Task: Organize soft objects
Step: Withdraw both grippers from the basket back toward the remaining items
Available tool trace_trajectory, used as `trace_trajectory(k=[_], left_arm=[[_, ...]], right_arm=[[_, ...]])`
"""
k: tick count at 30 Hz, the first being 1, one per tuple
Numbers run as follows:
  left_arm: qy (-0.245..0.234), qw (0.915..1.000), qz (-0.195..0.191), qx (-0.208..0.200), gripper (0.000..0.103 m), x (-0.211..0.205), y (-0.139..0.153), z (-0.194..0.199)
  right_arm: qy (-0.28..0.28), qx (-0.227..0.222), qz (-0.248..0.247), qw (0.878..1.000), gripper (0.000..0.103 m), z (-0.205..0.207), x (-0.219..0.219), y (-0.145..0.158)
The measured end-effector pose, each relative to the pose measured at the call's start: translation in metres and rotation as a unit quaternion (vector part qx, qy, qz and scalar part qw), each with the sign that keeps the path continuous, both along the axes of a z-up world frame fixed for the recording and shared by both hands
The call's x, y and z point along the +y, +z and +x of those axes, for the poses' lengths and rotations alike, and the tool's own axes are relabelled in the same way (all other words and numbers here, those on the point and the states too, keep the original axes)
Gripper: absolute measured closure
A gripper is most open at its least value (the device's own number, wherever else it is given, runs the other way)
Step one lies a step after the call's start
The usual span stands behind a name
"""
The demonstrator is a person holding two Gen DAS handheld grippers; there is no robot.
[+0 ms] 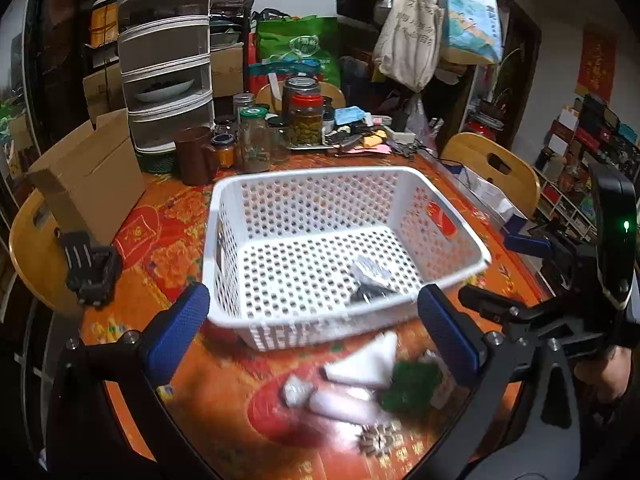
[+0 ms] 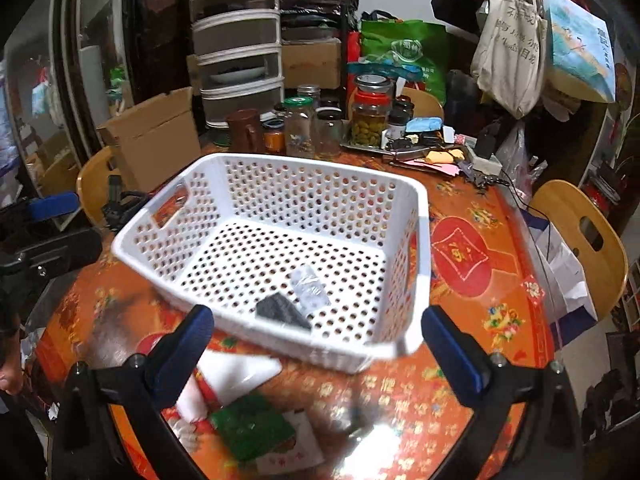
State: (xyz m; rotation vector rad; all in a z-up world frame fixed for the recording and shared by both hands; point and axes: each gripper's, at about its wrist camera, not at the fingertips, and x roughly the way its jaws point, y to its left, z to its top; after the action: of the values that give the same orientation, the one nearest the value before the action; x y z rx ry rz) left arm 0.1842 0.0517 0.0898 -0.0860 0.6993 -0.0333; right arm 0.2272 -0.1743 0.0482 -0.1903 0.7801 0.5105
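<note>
A white perforated basket [image 1: 248, 184] [image 2: 132, 242] stands on the orange patterned table. Inside it lie a dark soft piece [image 1: 366, 294] [image 2: 282, 312] and a silvery packet [image 1: 372, 270] [image 2: 310, 286]. In front of the basket on the table lie a white sponge [image 1: 366, 362] [image 2: 240, 372], a green scouring pad [image 1: 412, 386] [image 2: 252, 426], a pale pink roll [image 1: 344, 404] and a steel wool ball [image 1: 376, 440]. My left gripper [image 1: 312, 340] hovers open above these items, holding nothing. My right gripper [image 2: 316, 352] is open too, empty, at the basket's near rim.
Glass jars [image 1: 306, 120] [image 2: 370, 114], a brown mug [image 1: 196, 156], a cardboard box [image 1: 88, 176] and a stacked drawer unit [image 1: 166, 64] crowd the table's far side. Wooden chairs [image 1: 494, 168] [image 2: 580, 232] flank the table. Tote bags [image 2: 514, 40] hang at the back right.
</note>
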Motion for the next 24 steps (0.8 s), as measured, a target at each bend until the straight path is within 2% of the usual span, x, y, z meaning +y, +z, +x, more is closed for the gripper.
trace_trajectory(k=[4, 11, 18, 20, 22, 24], left_arm=[[-0.003, 0.9998, -0.01, -0.014, 0.0, -0.006, -0.017, -0.044], [0.004, 0.9991, -0.025, -0.033, 0.0, -0.012, -0.053, -0.097], [-0.021, 0.9997, -0.014, 0.006, 0.0, -0.041, -0.11, -0.116], [-0.029, 0.9993, -0.011, 0.021, 0.004, -0.05, -0.125, -0.112], [-0.037, 0.9984, -0.012, 0.04, 0.016, -0.059, -0.142, -0.105], [-0.041, 0.9977, -0.01, 0.052, 0.024, -0.066, -0.152, -0.097]], right_arm=[[-0.001, -0.006, 0.02, 1.0, 0.0, -0.035, -0.015, -0.01], [-0.001, -0.011, 0.047, 0.999, 0.0, -0.089, -0.038, -0.043], [-0.018, 0.012, 0.087, 0.996, 0.0, -0.114, -0.063, -0.079], [-0.024, 0.016, 0.091, 0.995, 0.002, -0.114, -0.068, -0.087], [-0.02, 0.027, 0.085, 0.996, 0.011, -0.111, -0.065, -0.095], [-0.012, 0.032, 0.076, 0.997, 0.012, -0.109, -0.06, -0.101]])
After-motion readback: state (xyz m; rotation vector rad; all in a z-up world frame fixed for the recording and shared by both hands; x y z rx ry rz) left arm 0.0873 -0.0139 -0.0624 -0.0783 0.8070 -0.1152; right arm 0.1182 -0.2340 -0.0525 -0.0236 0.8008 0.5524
